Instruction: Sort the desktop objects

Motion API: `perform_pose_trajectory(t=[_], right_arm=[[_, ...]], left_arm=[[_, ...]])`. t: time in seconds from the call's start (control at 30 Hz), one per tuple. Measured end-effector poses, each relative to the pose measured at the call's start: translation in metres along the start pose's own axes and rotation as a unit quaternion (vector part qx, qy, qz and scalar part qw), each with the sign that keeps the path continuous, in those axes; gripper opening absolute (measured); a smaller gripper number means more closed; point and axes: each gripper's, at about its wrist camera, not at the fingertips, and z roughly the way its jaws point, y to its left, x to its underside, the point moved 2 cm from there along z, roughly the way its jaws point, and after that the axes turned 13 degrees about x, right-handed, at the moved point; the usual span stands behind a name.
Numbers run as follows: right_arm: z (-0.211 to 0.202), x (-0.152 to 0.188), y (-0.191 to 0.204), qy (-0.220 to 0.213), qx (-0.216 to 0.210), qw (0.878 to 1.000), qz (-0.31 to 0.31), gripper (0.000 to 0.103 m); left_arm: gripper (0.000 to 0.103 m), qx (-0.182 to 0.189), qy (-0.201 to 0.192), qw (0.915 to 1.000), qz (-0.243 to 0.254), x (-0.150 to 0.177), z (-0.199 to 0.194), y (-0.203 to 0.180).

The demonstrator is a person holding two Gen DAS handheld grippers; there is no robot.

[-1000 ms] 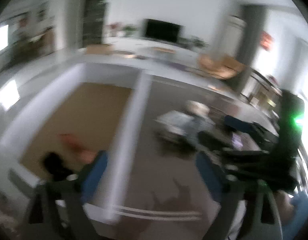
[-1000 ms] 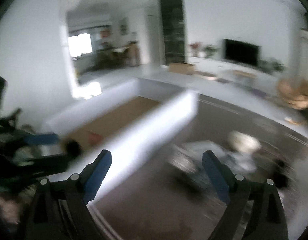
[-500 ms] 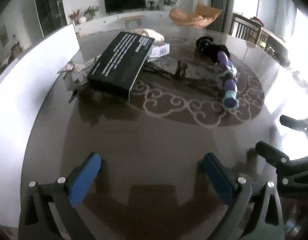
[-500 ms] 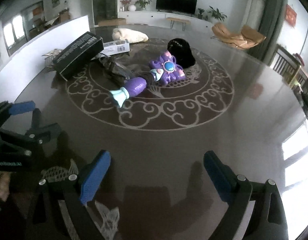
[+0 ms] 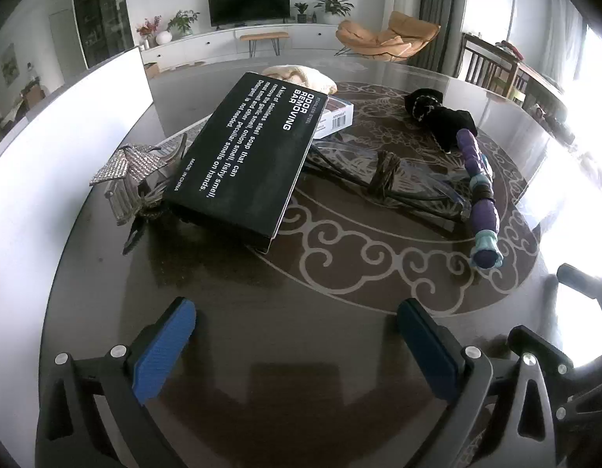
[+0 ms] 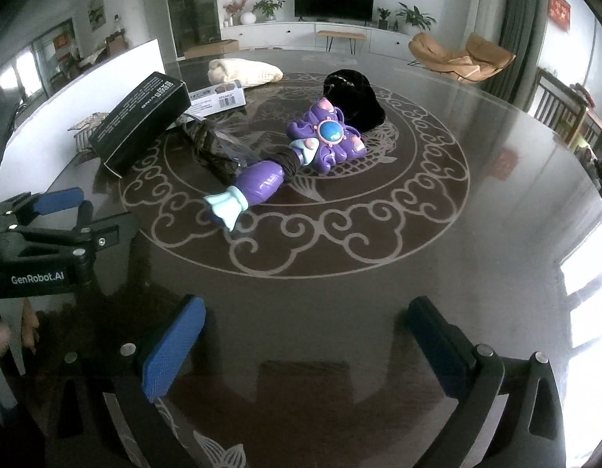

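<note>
Several things sit piled mid-table (image 6: pixel 476 202): black box (image 5: pixel 242 156) at 11 o'clock, purple toy wand (image 6: pixel 285 156) at 12. Both grippers, left (image 5: pixel 297 343) and right (image 6: pixel 306 341), have jaws wide and empty, the right's just opening. I'd take the wand's handle first, since it lies free.

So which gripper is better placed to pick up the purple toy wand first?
Probably the right gripper: the purple toy wand lies just ahead of its open jaws, whereas it sits off to the right of the left gripper.
</note>
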Motion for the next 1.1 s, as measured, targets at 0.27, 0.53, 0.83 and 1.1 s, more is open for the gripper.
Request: perform_pose_trajectory(t=[0.27, 0.53, 0.83, 1.1], right_arm=[[-0.0002, 0.0038, -0.0010, -0.001, 0.000, 1.000, 0.000, 0.103], [-0.0002, 0.0037, -0.0010, -0.001, 0.000, 1.000, 0.000, 0.103], [-0.0002, 0.0035, -0.0010, -0.001, 0.001, 1.000, 0.000, 0.103], [-0.0004, 0.0038, -0.0012, -0.001, 0.001, 1.000, 0.000, 0.103]], left_arm=[[0.103, 0.000, 0.000, 1.0000, 0.000, -0.0001, 0.0003, -0.0002], [0.103, 0.000, 0.000, 1.0000, 0.000, -0.0002, 0.0005, -0.0004], [0.103, 0.000, 0.000, 1.0000, -0.001, -0.0004, 0.0007, -0.0005], [0.103, 0.000, 0.000, 1.0000, -0.001, -0.0004, 0.0009, -0.0006]])
